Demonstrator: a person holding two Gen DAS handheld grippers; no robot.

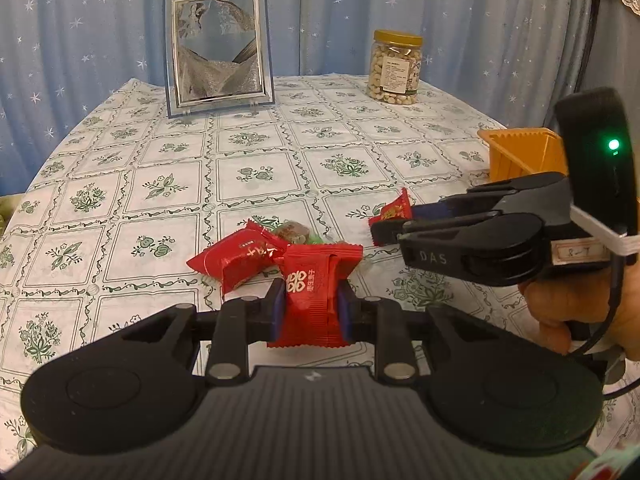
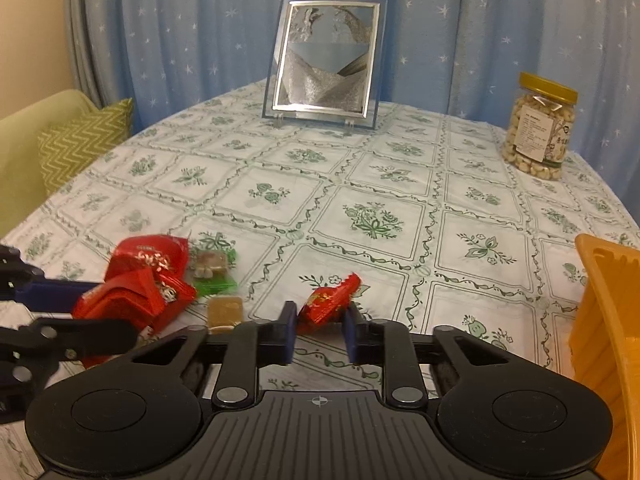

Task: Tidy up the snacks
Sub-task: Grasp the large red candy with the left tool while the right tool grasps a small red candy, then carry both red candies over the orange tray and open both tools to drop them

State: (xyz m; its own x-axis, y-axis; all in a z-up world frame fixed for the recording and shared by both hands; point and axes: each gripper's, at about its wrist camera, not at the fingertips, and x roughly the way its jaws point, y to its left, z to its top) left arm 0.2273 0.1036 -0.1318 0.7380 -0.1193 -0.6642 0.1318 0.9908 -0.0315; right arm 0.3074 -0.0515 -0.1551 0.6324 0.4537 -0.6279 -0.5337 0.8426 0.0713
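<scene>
In the left wrist view my left gripper (image 1: 311, 300) is shut on a red candy packet (image 1: 316, 280), held upright just above the tablecloth. Behind it lie a second red packet (image 1: 236, 258) and a green-wrapped sweet (image 1: 296, 232). My right gripper (image 1: 394, 221) reaches in from the right, shut on a small red candy (image 1: 396, 207). The right wrist view shows that small red candy (image 2: 330, 300) pinched between the blue pads of the right gripper (image 2: 320, 330). At its left edge, the left gripper (image 2: 106, 314) holds its red packet (image 2: 132, 298). A brown sweet (image 2: 226, 310) lies nearby.
An orange basket (image 1: 520, 152) (image 2: 600, 320) stands at the right of the table. At the back, a glass picture frame (image 2: 326, 64) and a jar of nuts (image 2: 540, 128) rest on the floral tablecloth (image 2: 380, 184). A green cushion (image 2: 84, 140) sits beyond the left edge.
</scene>
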